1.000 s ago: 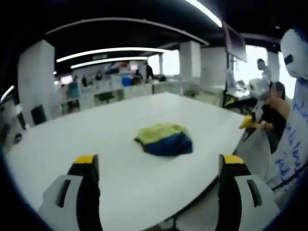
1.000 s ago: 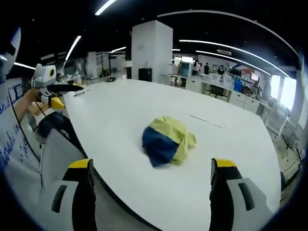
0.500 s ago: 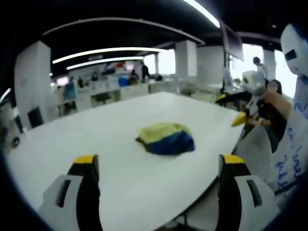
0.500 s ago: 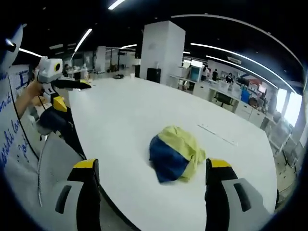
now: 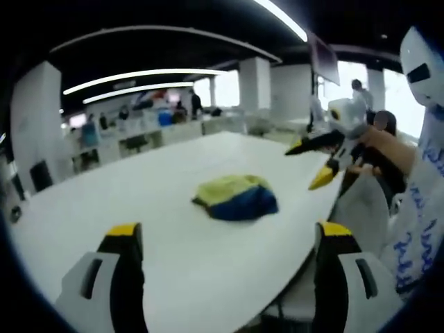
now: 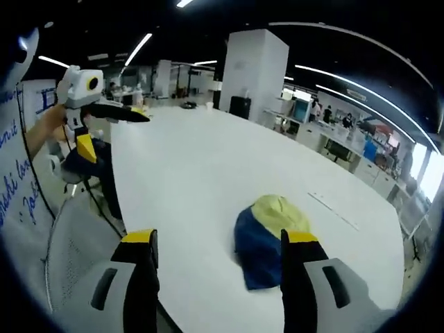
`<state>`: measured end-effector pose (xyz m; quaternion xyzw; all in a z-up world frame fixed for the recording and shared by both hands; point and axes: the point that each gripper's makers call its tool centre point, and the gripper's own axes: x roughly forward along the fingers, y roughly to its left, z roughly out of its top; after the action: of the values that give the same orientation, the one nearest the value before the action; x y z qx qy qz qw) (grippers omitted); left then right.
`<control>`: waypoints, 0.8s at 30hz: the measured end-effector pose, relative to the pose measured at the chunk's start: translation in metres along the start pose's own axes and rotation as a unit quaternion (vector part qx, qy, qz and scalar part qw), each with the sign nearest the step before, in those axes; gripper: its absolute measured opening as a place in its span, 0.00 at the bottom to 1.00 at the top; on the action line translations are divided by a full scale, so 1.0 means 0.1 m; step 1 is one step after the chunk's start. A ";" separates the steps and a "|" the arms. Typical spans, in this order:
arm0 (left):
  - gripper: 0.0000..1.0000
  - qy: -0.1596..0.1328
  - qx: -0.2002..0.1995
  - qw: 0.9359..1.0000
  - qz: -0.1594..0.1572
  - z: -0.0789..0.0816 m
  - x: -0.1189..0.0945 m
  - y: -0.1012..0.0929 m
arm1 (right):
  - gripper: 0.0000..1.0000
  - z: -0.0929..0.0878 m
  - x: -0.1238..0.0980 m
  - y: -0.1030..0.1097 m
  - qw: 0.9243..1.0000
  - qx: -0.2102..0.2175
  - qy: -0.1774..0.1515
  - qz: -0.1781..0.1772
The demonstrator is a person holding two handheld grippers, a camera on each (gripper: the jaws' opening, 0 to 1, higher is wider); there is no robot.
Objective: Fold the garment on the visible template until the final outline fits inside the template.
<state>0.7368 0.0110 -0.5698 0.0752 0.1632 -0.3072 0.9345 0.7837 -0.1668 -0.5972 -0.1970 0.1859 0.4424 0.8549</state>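
Jaws of both grippers stand spread — holding nothing — above the white table (image 5: 173,180); crumpled yellow-and-blue garment (image 5: 236,198) (image 6: 267,232) lies, apparently, mid-table.

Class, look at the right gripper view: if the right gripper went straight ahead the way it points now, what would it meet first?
Most likely the crumpled yellow-and-blue garment on the white table. It lies just beyond the open right gripper, slightly toward one jaw, though depth is hard to judge.

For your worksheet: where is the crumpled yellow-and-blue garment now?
The crumpled yellow-and-blue garment lies bunched on the white table, just ahead of the right gripper.
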 end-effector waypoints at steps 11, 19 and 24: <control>0.99 -0.015 -0.004 1.000 0.006 -0.01 -0.03 0.17 | 0.52 0.01 0.54 -0.16 1.000 -0.017 0.003 0.004; 0.98 -0.016 -0.019 1.000 0.010 -0.09 -0.07 0.20 | 0.43 0.00 1.03 -0.20 0.998 0.044 -0.009 0.040; 0.97 -0.015 -0.024 0.999 0.020 -0.12 -0.10 0.26 | 0.35 -0.14 1.30 -0.28 0.998 0.051 0.011 0.040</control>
<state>0.7414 0.0403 -0.5762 0.0509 0.1551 -0.2857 0.9443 0.8751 -0.1005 -0.6682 -0.1501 0.2251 0.4644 0.8433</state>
